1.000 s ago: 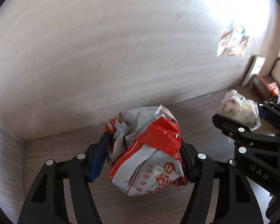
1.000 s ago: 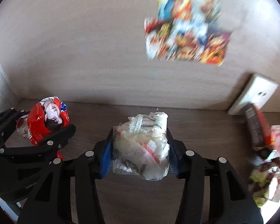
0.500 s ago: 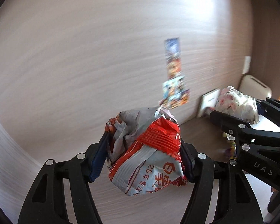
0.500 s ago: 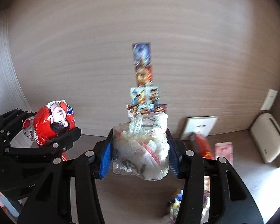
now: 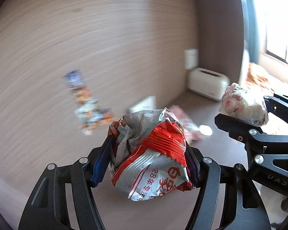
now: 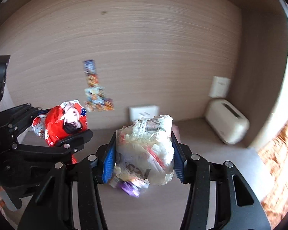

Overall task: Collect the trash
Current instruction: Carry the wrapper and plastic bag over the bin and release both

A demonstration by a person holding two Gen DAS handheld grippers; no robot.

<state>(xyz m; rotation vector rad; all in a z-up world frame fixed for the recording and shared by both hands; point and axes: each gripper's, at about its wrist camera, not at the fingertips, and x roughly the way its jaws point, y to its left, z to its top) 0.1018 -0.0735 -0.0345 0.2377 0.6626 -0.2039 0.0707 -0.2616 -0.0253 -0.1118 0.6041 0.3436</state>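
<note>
A: Left tool point(image 5: 147, 159): pinched on crumpled red-and-silver snack wrapper point(image 5: 149, 157), held clear above the worktop point(image 5: 211, 149). Judged light, crinkly, slippery foil; best gripped across the bulk.

B: Right tool point(image 6: 144, 153): clamped on wadded clear plastic bag point(image 6: 146, 149), also held aloft. Judged soft, springy, squashed mid-body.

A: Beyond: grey-brown worktop, more wrappers blurred on it, cream toaster point(image 6: 227, 123) in the corner, wood-grain wall point(image 6: 144, 48) with stickers point(image 6: 95, 92).

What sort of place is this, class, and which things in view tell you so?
Probably a home, perhaps a kitchen or bedroom nook: a wood-panelled wall, a cream toaster on the counter, picture stickers and a window.
</note>
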